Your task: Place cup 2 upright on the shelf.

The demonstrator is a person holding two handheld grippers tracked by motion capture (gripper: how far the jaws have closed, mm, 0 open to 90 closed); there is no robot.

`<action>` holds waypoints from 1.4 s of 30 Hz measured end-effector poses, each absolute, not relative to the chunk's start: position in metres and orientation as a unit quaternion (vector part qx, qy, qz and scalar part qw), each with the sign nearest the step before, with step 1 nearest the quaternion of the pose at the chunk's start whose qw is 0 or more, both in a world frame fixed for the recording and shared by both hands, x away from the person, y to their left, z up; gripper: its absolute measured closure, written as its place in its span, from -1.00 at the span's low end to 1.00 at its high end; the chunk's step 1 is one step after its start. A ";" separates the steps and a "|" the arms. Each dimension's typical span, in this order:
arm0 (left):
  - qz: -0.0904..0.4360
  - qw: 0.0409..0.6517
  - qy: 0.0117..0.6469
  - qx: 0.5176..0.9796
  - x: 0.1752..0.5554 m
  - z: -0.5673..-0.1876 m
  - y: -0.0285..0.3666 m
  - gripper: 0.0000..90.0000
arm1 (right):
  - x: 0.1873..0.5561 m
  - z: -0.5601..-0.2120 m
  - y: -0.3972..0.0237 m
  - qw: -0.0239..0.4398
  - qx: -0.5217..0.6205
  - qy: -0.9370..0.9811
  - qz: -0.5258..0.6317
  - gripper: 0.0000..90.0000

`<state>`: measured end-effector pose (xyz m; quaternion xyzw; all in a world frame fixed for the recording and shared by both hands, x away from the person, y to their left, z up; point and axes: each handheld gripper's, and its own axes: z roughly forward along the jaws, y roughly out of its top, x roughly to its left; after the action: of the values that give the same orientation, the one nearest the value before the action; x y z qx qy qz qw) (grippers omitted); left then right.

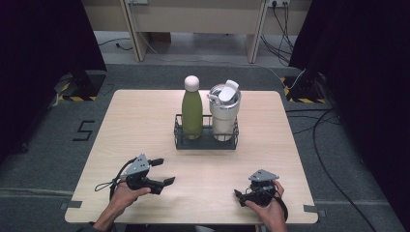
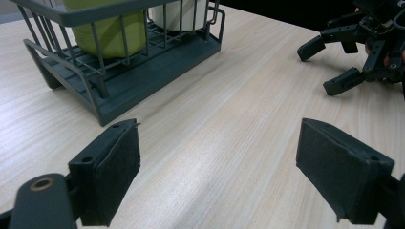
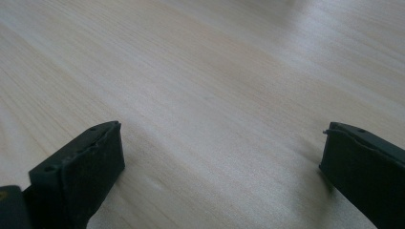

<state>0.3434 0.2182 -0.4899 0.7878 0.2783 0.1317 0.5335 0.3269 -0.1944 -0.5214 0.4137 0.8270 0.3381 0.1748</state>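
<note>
2 grippers, left (image 1: pixel 162 171) and right (image 1: pixel 246 195), jaws apart, idling near rack (image 1: pixel 206 141); careless reach risks toppling bottle (image 1: pixel 192 108).

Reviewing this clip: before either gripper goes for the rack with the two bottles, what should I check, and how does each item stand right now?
1. Left gripper open and holding nothing: ok, jaws wide apart over bare table.
2. Right gripper open and holding nothing: ok.
3. Green bottle upright in the rack's left side: ok.
4. White tumbler upright in the right side: ok.
5. Tumbler's lid sealed: cannot tell; its flap looks raised.
6. Path from both grippers to the rack free of objects: ok.
</note>
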 end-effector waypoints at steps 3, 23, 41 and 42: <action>0.133 0.529 0.278 0.791 0.342 -0.492 0.219 -0.67 | 0.327 -0.521 -0.194 0.175 0.415 0.827 0.338 -0.97; 0.136 0.478 0.293 0.817 0.335 -0.510 0.226 -0.67 | 0.327 -0.521 -0.194 0.175 0.415 0.827 0.338 -0.97; 0.139 0.423 0.317 0.838 0.331 -0.519 0.234 -0.67 | 0.326 -0.521 -0.194 0.174 0.415 0.826 0.338 -0.97; 0.139 0.421 0.318 0.838 0.331 -0.519 0.235 -0.67 | 0.326 -0.521 -0.194 0.174 0.415 0.826 0.338 -0.97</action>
<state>0.3310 0.2346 -0.5191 0.8377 0.3185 0.1385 0.4214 0.3265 -0.1940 -0.5213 0.4153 0.8264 0.3381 0.1738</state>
